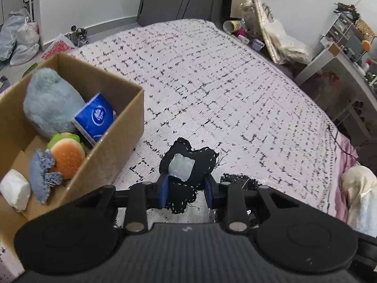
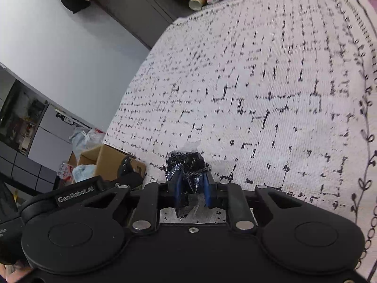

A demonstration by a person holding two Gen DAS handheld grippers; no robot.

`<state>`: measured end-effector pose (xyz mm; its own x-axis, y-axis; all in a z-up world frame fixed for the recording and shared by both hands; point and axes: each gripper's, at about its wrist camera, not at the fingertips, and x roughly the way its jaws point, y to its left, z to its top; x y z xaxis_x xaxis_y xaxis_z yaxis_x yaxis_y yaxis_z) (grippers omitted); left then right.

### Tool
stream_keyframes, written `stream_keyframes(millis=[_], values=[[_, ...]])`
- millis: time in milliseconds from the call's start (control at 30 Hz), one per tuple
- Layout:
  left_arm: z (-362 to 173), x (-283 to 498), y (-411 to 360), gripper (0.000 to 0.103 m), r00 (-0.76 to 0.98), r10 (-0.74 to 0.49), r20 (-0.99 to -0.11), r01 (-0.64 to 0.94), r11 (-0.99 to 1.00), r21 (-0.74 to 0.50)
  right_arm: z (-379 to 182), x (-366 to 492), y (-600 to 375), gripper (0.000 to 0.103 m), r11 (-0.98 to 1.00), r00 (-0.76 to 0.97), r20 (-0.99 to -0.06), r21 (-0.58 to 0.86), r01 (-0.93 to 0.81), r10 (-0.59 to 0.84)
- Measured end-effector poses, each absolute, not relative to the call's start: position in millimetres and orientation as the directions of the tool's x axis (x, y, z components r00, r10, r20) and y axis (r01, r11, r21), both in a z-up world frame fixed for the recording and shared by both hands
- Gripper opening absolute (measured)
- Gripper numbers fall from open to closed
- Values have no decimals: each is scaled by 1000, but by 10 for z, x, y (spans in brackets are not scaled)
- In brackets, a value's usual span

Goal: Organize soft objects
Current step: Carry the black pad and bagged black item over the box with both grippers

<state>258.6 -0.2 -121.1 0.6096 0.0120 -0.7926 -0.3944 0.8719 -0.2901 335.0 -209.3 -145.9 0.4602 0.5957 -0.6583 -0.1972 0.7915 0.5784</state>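
My left gripper [image 1: 187, 189] is shut on a black stitched fabric piece with a pale grey patch [image 1: 186, 165], held just above the bed to the right of a cardboard box [image 1: 122, 127]. The box holds a blue plush [image 1: 50, 101], a blue tissue pack [image 1: 95, 118], a burger plush [image 1: 67, 155], a denim scrunchie [image 1: 42, 176] and a white soft lump [image 1: 15, 189]. My right gripper [image 2: 192, 186] is shut on a clear bag of small black pieces [image 2: 187, 165], over the bed. That bag also shows in the left wrist view [image 1: 238, 181].
The bed carries a white blanket with black marks [image 1: 212, 82]. A cream plush [image 1: 360, 195] lies at the bed's right edge. Cluttered shelves [image 1: 341, 47] stand right, bags [image 1: 18, 37] on the floor left. The box also shows in the right wrist view [image 2: 113, 160].
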Motion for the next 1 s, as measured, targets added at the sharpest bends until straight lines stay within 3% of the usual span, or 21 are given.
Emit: stream_keyframes(millis=[500, 1000], values=[[-679, 2179, 112, 30, 677, 25, -736, -361, 882, -303, -988, 3000, -2183, 18, 774, 546, -574, 578, -259, 611], [-418, 1828, 426, 30, 703, 50, -709, -373, 875, -308, -810, 2734, -2101, 18, 781, 573, -551, 546, -303, 607]])
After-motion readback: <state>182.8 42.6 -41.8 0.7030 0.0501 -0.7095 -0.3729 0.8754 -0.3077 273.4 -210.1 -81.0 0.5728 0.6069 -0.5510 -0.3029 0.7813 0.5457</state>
